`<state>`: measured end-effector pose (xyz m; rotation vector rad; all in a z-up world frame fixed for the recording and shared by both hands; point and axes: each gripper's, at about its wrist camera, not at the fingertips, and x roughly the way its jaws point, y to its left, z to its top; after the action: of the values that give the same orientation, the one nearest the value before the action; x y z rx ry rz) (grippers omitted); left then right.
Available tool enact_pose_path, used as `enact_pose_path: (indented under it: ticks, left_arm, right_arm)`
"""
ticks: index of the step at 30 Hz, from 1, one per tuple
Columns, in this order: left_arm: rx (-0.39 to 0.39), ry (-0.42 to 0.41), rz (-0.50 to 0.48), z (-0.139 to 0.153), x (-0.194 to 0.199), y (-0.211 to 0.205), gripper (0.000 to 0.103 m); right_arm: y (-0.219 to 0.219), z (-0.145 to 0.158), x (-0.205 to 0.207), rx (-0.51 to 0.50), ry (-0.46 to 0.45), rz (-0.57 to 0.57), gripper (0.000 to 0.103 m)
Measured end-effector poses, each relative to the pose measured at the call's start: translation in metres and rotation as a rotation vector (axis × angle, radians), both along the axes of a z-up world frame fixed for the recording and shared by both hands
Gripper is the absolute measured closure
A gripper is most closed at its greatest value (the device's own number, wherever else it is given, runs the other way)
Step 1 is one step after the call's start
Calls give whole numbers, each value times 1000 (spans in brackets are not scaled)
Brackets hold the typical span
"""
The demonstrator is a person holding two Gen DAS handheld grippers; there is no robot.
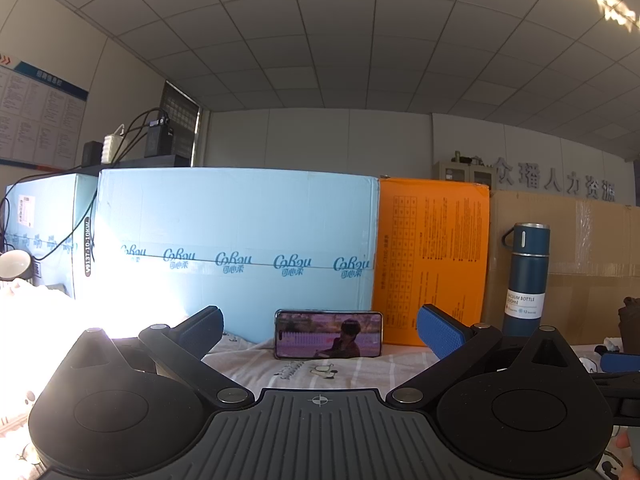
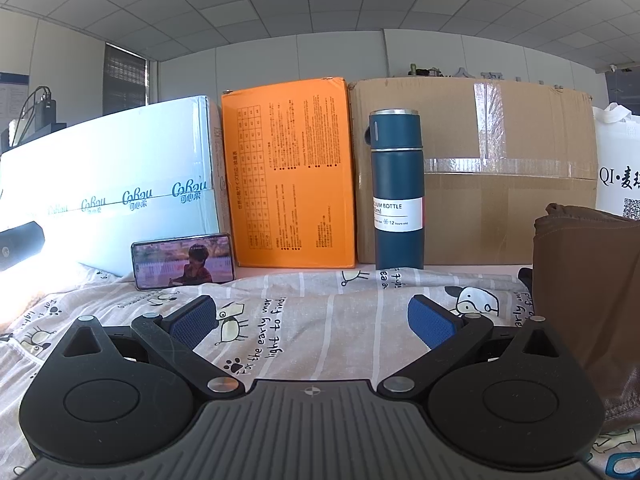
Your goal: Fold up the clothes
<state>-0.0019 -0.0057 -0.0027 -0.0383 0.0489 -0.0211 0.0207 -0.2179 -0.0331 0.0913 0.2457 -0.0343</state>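
A brown garment (image 2: 584, 300) is piled at the right edge of the right wrist view, beside my right gripper (image 2: 314, 320), which is open and holds nothing. A sliver of the same brown garment (image 1: 630, 328) shows at the far right of the left wrist view. My left gripper (image 1: 320, 330) is also open and empty, held level above the cartoon-printed striped cloth (image 1: 352, 372) that covers the surface. That printed cloth (image 2: 312, 320) spreads under both grippers. Part of the other gripper (image 2: 20, 242) shows at the left edge of the right wrist view.
A phone (image 1: 328, 335) playing video leans against a light blue carton (image 1: 236, 240). An orange box (image 2: 290, 176), a brown cardboard box (image 2: 500, 168) and a dark blue vacuum bottle (image 2: 397, 192) stand along the back. A white bag (image 2: 618, 168) sits at far right.
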Motion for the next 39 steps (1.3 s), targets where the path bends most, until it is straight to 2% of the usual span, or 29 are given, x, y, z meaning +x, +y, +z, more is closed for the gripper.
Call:
enact_pose_path:
  ticks: [6,13,20,29,34,39]
  left_arm:
    - [2,10,-6,-1,2,0,0]
    - [-26,57,-28,-2,9,5,0]
    - [-54,110,-10,-3,18,15,0]
    - [-164,93,48,0,25,51,0]
    - [-292,65,67,-5,30,74,0]
    - [-293,87,65,-2,29,89,0]
  right_arm:
    - [0,-1,1,6,1,9,0]
    - [-5,-1,4,59,28,33,0]
    - [-15,-5,-3,150,-26,52,0]
    - [-22,-3,-3,183,-20,66,0]
    - [-23,-5,-1,191,-21,97,0]
    - [-20,-8,0,187,-20,138,0]
